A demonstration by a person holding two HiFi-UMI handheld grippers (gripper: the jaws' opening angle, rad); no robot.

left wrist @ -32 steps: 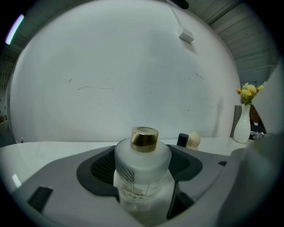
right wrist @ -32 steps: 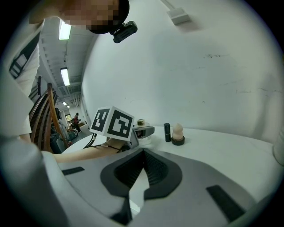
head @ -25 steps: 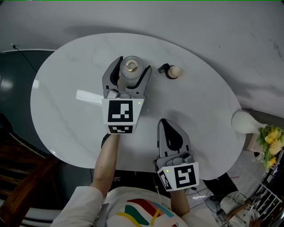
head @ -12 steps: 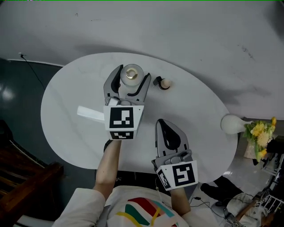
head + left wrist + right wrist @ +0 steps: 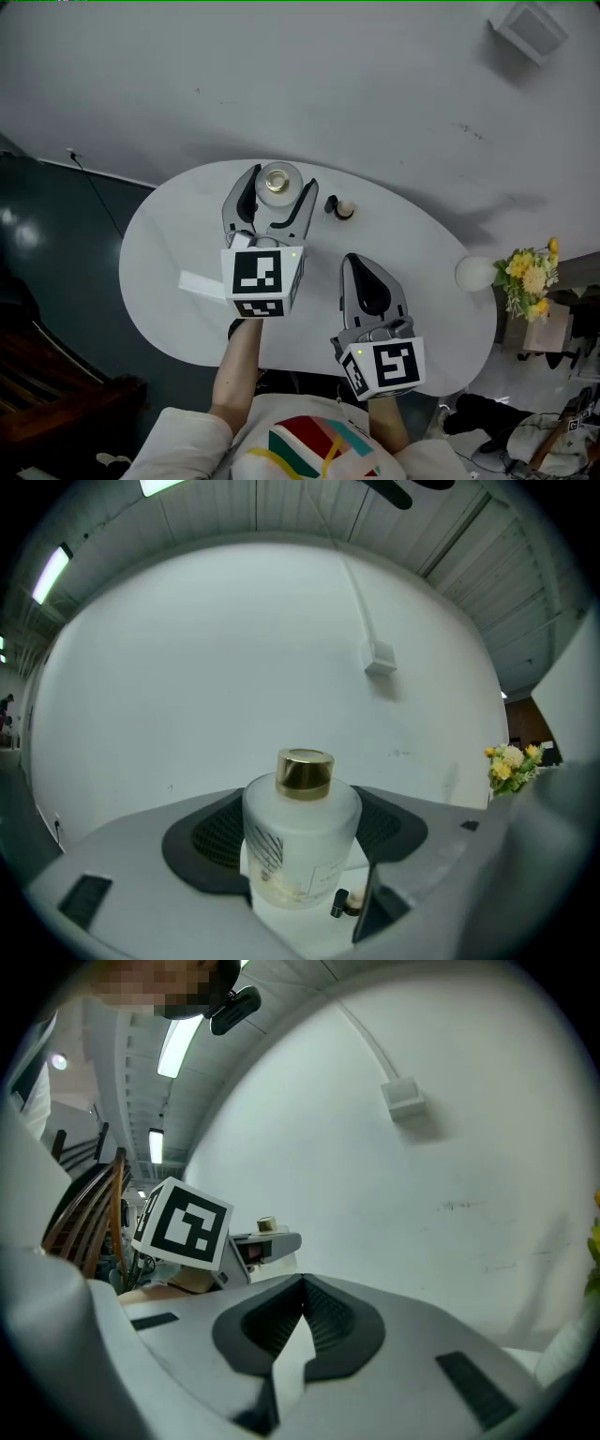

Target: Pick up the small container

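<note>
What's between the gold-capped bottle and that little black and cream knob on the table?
One jaw of the left gripper, closed on the bottle, then bare table up to the knob. The head view shows it.

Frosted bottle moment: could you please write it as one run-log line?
left gripper: shut on frosted bottle | right gripper: shut, empty | small stopper: on table
</note>
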